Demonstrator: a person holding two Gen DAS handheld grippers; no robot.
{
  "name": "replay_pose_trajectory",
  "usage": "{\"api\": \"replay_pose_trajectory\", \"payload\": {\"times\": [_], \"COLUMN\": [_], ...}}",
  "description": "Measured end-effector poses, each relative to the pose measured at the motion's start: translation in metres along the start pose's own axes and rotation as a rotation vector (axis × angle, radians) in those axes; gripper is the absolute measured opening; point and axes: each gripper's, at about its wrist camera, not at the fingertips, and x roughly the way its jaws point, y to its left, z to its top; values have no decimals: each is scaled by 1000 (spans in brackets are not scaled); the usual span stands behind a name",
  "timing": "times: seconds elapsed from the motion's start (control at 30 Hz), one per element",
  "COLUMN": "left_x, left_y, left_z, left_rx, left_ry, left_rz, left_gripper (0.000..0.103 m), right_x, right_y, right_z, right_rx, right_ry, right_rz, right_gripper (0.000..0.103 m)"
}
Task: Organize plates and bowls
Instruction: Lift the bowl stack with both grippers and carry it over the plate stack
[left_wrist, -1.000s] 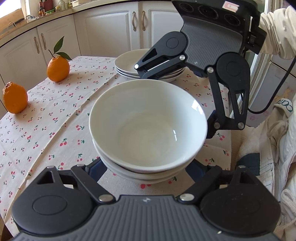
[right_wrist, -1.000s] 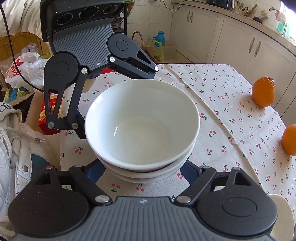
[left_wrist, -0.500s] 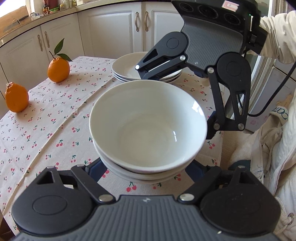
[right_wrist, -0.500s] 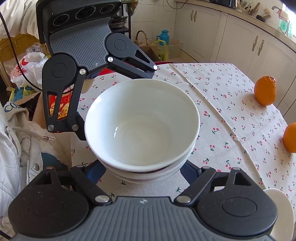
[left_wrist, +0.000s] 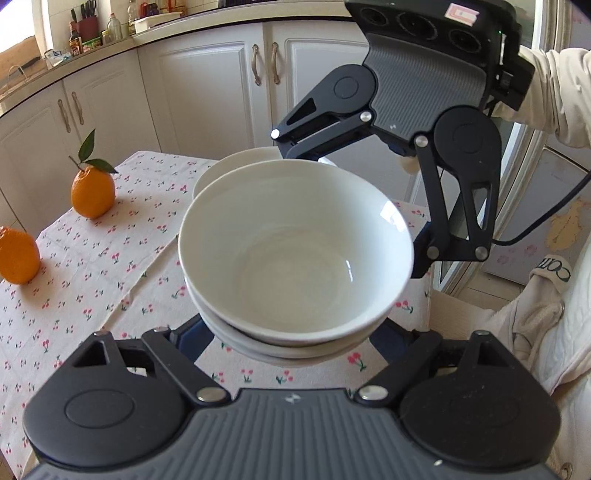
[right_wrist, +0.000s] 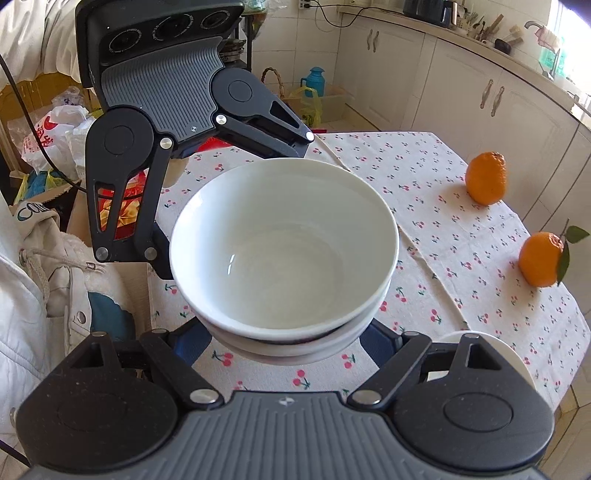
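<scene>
A stack of nested white bowls (left_wrist: 295, 258) (right_wrist: 284, 251) hangs above the cherry-print table. My left gripper (left_wrist: 291, 343) clasps its underside from the near side in the left wrist view, blue pads (left_wrist: 192, 339) pressing on both flanks. My right gripper (left_wrist: 358, 206) grips the same stack from the opposite side, and its own view shows it (right_wrist: 284, 343) closed under the bowls. My left gripper (right_wrist: 229, 206) faces it there. A stack of white plates (left_wrist: 236, 162) lies just behind the bowls, mostly hidden by them. It shows again as the plates (right_wrist: 517, 369) at the lower right.
Two oranges (left_wrist: 92, 192) (left_wrist: 16, 254) sit on the tablecloth (left_wrist: 92, 280), also seen as oranges (right_wrist: 485, 177) (right_wrist: 541, 258). White cabinets (left_wrist: 207, 92) stand beyond the table. A person's sleeve (left_wrist: 554, 92) and jacket (right_wrist: 29, 295) are close by. Bags and clutter (right_wrist: 51, 133) fill the floor past the table edge.
Both grippers have lifted the bowl stack and carried it toward the plates. The plates now sit largely hidden behind the bowl rim. The grip looks unchanged.
</scene>
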Motion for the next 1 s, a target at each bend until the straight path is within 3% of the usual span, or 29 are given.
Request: {"api": "replay_pose_trajectory", "payload": {"times": [0.43,0.73,1.0], "left_x": [67,109,125], "left_y": [21,37,44], "left_z": [76,94,97], "left_rx": [100,104,95], "left_ry": [-58,-35,-19], "left_rz": [-91,-115,-115], "left_gripper": [90,90,90], "right_x": [-50,-39,-32], "right_y": [-60,-102,-116], "right_z": [-45,-73,-85], "right_rx": [95,161,202], "right_ry": [38,56,54], "right_rz": [-121,-134,-122], "right_gripper": [90,90,89]}}
